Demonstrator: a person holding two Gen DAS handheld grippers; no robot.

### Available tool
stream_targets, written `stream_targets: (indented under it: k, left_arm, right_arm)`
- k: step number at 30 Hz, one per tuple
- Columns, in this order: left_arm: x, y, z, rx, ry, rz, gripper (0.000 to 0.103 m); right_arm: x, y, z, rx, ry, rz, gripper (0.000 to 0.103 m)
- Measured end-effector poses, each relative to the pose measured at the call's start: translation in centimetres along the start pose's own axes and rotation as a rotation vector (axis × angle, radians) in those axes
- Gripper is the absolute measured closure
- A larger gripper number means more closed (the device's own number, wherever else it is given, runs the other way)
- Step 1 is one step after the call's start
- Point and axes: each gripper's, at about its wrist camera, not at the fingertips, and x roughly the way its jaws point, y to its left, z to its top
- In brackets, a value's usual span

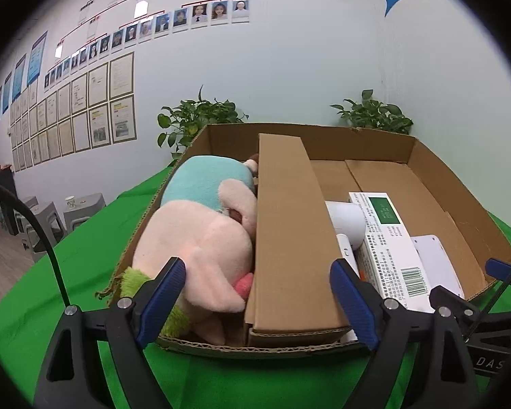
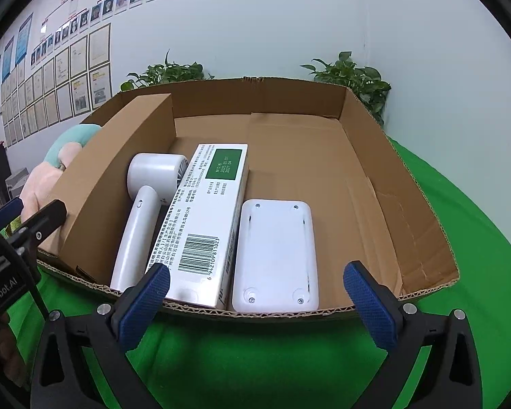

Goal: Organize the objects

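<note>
An open cardboard box (image 1: 460, 204) (image 2: 408, 204) with a cardboard divider (image 1: 289, 238) (image 2: 119, 167) stands on the green cloth. Its left compartment holds a pink and teal plush toy (image 1: 201, 238) (image 2: 61, 156). The right compartment holds a white handheld fan (image 2: 143, 211) (image 1: 345, 220), a long white carton with a barcode (image 2: 207, 225) (image 1: 391, 245) and a white flat device (image 2: 276, 252) (image 1: 436, 259), side by side. My left gripper (image 1: 259, 300) is open and empty at the box's near edge. My right gripper (image 2: 255, 303) is open and empty at the near edge, in front of the carton and the device.
The green cloth (image 2: 255, 358) covers the table around the box. Two potted plants (image 1: 197, 119) (image 1: 374, 116) stand behind the box against the white wall. Grey stools (image 1: 81, 211) stand on the floor at the left. The right part of the right compartment is bare cardboard.
</note>
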Motion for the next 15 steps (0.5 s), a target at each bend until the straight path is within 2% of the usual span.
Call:
stream_targets:
  k: [15]
  left_arm:
    - [0.12,0.03,0.01,-0.028,0.021,0.006,0.003]
  right_arm:
    - [-0.29,0.59,0.19,0.001,0.004,-0.005,0.000]
